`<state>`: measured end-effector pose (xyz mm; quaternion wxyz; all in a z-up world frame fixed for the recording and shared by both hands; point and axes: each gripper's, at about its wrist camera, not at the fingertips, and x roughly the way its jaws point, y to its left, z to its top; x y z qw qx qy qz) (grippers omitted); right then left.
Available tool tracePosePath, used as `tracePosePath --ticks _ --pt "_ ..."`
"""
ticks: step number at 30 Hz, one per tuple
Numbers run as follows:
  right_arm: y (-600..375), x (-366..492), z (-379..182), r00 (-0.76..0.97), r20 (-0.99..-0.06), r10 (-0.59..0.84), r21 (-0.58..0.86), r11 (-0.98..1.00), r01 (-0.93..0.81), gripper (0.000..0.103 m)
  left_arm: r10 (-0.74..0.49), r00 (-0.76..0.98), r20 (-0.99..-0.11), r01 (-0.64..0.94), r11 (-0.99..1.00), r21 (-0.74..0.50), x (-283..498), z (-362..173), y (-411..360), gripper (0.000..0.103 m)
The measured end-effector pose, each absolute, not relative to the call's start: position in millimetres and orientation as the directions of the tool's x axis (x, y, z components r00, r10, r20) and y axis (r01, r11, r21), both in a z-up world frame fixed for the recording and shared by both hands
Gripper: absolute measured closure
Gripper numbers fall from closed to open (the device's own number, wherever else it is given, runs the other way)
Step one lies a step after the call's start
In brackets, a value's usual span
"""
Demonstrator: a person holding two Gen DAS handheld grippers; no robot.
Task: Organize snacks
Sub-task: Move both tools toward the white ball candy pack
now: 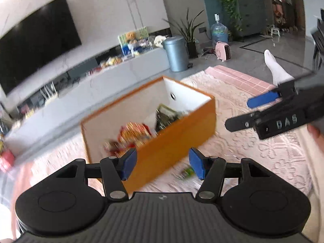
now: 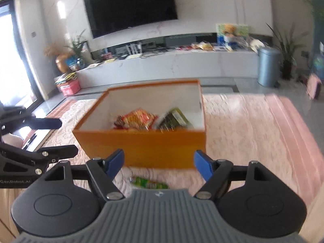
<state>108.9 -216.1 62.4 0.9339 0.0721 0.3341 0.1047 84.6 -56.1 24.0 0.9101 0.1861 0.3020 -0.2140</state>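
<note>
An orange box (image 1: 172,143) (image 2: 141,147) with white inner walls stands on a pink rug. Inside it lie a red-and-yellow snack pack (image 1: 135,134) (image 2: 137,119) and a dark green pack (image 1: 166,117) (image 2: 175,119). A small green snack packet (image 1: 187,173) (image 2: 149,183) lies on the rug just in front of the box. My left gripper (image 1: 163,166) hangs open over the box's near wall, nothing between its blue pads. My right gripper (image 2: 159,165) is open too, empty, near the box front and above the green packet. In the left wrist view the right gripper (image 1: 246,113) shows at the right.
A long grey TV bench (image 2: 172,60) with clutter runs behind the box under a wall television (image 2: 129,6). A grey bin (image 1: 176,52) (image 2: 268,68), a water jug (image 1: 218,30), a pink heater (image 1: 222,50) and plants stand beyond the rug. A person's white-socked foot (image 1: 275,66) rests on the rug's right.
</note>
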Motion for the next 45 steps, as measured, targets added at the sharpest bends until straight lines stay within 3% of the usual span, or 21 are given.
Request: tracePosePath --ticks 4,8,14,24,30,33,35,37,40,42,45 --pt "-215 89 28 0.749 -0.63 0.204 0.207 0.974 -0.091 0.029 -0.278 0.68 -0.678 0.455 0.885 0.094 86 1 -54 0.035" --pt "-208 84 -5 0.715 -0.68 0.163 0.203 0.979 -0.029 0.018 -0.214 0.657 -0.723 0.385 0.92 0.077 94 -23 -51 0.036" --pt "-193 93 -40 0.638 -0.759 0.13 0.163 0.987 -0.007 0.017 -0.227 0.599 -0.768 0.388 0.921 0.031 102 -53 -46 0.038" --pt "-192 104 -61 0.592 -0.792 0.152 0.186 0.982 -0.003 0.02 -0.266 0.53 -0.805 0.389 0.92 -0.048 105 -82 -43 0.049" --pt "-185 103 -62 0.579 -0.797 0.173 0.187 0.982 -0.035 0.042 -0.303 0.493 -0.815 0.384 0.917 -0.108 113 -93 -44 0.064" --pt "-182 99 -60 0.576 -0.801 0.166 0.174 0.984 -0.042 0.063 -0.314 0.481 -0.818 0.383 0.915 -0.127 114 -97 -44 0.069" --pt "-182 96 -60 0.574 -0.801 0.172 0.179 0.983 -0.045 0.082 -0.317 0.48 -0.818 0.382 0.915 -0.131 113 -98 -43 0.071" --pt "-182 95 -60 0.572 -0.8 0.182 0.189 0.981 -0.048 0.091 -0.326 0.478 -0.815 0.384 0.913 -0.14 113 -99 -43 0.074" --pt "-181 96 -62 0.578 -0.802 0.148 0.156 0.987 -0.037 0.1 -0.357 0.462 -0.812 0.393 0.903 -0.173 116 -100 -46 0.084" --pt "-182 97 -62 0.588 -0.798 0.129 0.141 0.99 -0.025 0.101 -0.388 0.441 -0.809 0.392 0.894 -0.215 119 -100 -47 0.095" --pt "-186 99 -60 0.6 -0.792 0.11 0.13 0.991 -0.01 0.101 -0.432 0.419 -0.799 0.392 0.88 -0.27 122 -101 -51 0.098"
